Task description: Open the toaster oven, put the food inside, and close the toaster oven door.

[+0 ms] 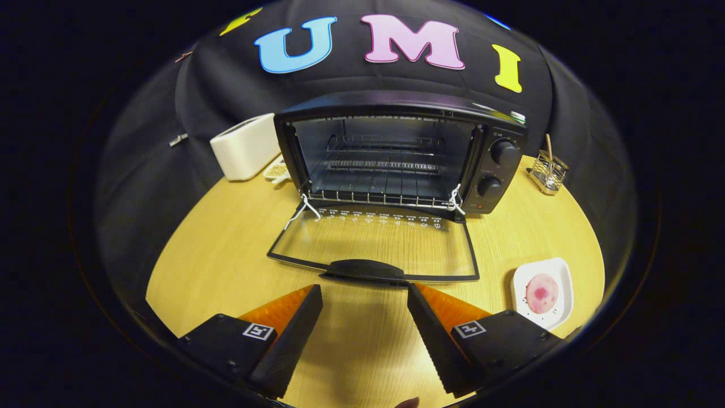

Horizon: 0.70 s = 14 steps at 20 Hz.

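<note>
A black toaster oven (498, 170) stands at the back of the round wooden table (226, 272). Its glass door (374, 243) lies folded down flat toward me, and its black handle (365, 269) sits just ahead of my fingertips. Inside the oven a wire rack (379, 195) shows, with nothing on it. The food, a round pink slice (542, 293), rests on a small white square plate (561, 272) to the right, beside my right finger. My gripper (365, 289) is open, with nothing between its fingers, hovering over the table just short of the handle.
A white toaster (244, 147) stands left of the oven, with a pale object (277, 169) tucked beside it. A small wire holder (547, 170) with a stick in it stands at the back right.
</note>
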### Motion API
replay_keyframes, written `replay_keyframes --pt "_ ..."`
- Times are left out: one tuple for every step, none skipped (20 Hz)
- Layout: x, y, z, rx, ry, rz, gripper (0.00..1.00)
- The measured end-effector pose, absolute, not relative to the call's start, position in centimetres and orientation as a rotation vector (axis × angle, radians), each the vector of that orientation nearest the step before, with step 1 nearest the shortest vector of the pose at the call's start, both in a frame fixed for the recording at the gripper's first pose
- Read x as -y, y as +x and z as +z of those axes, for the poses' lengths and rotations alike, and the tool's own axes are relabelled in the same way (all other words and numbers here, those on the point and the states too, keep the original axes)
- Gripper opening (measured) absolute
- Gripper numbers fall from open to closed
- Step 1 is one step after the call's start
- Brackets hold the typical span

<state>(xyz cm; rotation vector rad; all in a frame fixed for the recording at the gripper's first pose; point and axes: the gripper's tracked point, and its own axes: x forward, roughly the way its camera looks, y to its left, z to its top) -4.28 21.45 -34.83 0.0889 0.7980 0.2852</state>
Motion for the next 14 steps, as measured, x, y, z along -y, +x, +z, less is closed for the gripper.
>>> replay_keyframes --pt "-20.5 -4.5 -34.2 -0.799 0.081 0.310 0.99" --pt "-19.4 -4.6 -33.5 -0.799 0.066 0.329 0.99" --pt "-18.0 -4.8 -33.1 -0.806 0.055 0.344 0.99" --pt "-16.7 -4.9 -32.8 -0.819 0.054 0.355 0.99" --pt "-15.1 -5.2 -32.6 -0.837 0.059 0.360 0.99" --pt "-13.6 -5.4 -32.5 -0.858 0.062 0.365 0.99" --pt "-11.7 -5.4 -32.5 -0.874 0.058 0.362 0.99" --pt "-9.7 -5.2 -32.5 -0.887 0.052 0.351 0.99" --pt "-7.6 -5.1 -32.7 -0.904 0.048 0.341 0.99" --pt "-5.6 -4.9 -33.1 -0.923 0.046 0.327 0.98" --pt "-3.7 -4.8 -33.6 -0.947 0.043 0.315 0.98" --pt "-1.8 -4.7 -34.1 -0.975 0.041 0.303 0.98" --pt "0.2 -4.6 -34.7 -1.004 0.039 0.288 0.98" --pt "2.0 -4.6 -35.4 -1.039 0.037 0.276 0.98"
